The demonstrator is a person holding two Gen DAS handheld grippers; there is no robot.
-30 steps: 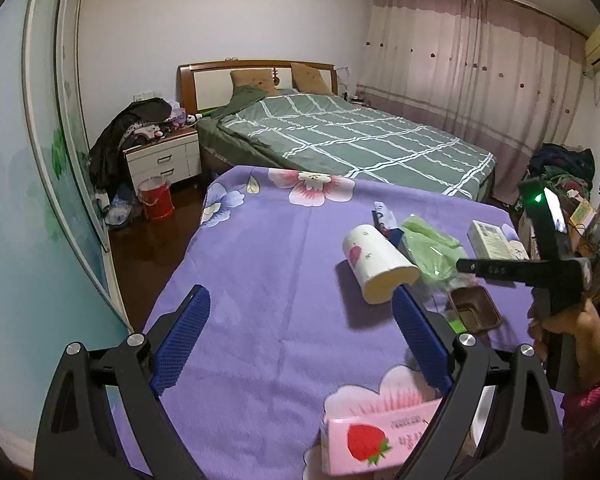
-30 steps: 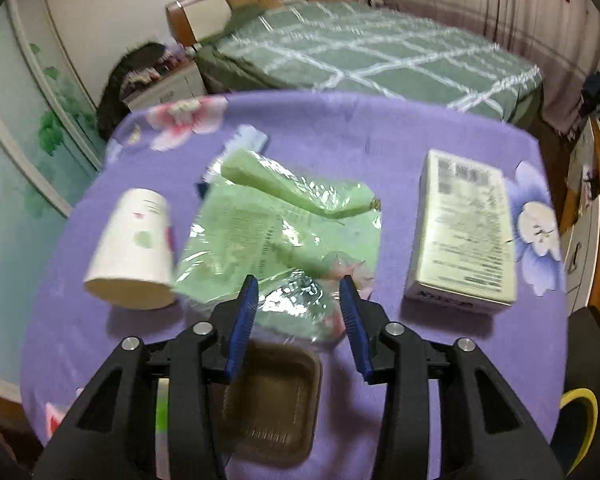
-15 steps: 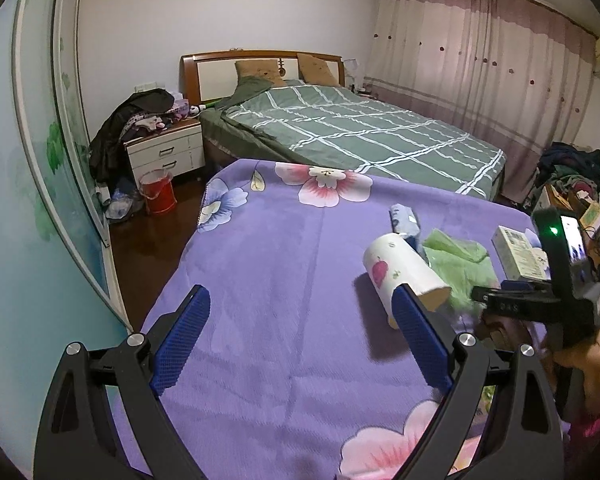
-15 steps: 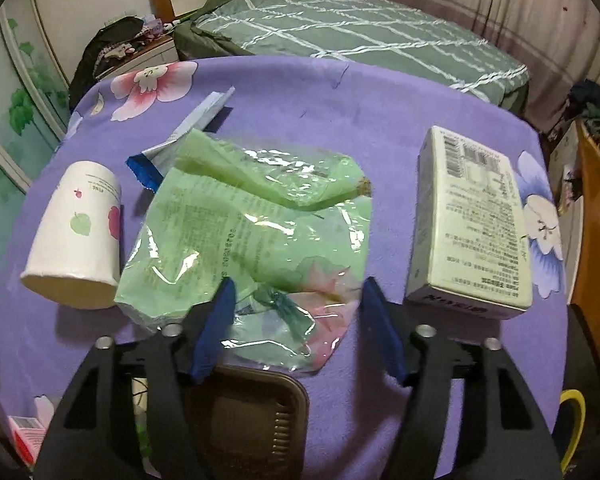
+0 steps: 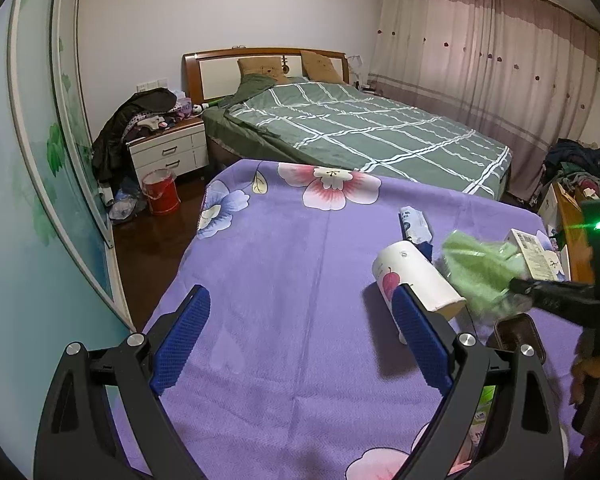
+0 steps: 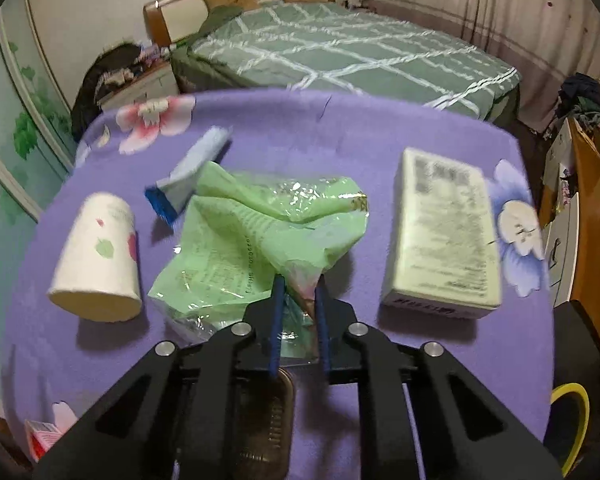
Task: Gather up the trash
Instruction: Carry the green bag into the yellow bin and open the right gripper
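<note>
Wrapper [image 5: 480, 268], left view: green, bunched at R gripper [image 5: 518, 286] tip, just right of cup [image 5: 416, 282]; L gripper [image 5: 300, 336] jaws wide, nothing between. Right view: R gripper [image 6: 299, 304] jaws, just closing, pinch wrapper [image 6: 260, 236] near edge, betw. cup [image 6: 100, 256] and box [image 6: 444, 236] on purple cloth [image 6: 380, 128].

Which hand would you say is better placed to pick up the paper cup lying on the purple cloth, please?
Left. The left claw is open and empty with the paper cup just beyond its right finger, while the right claw is shut on the green plastic wrapper.
</note>
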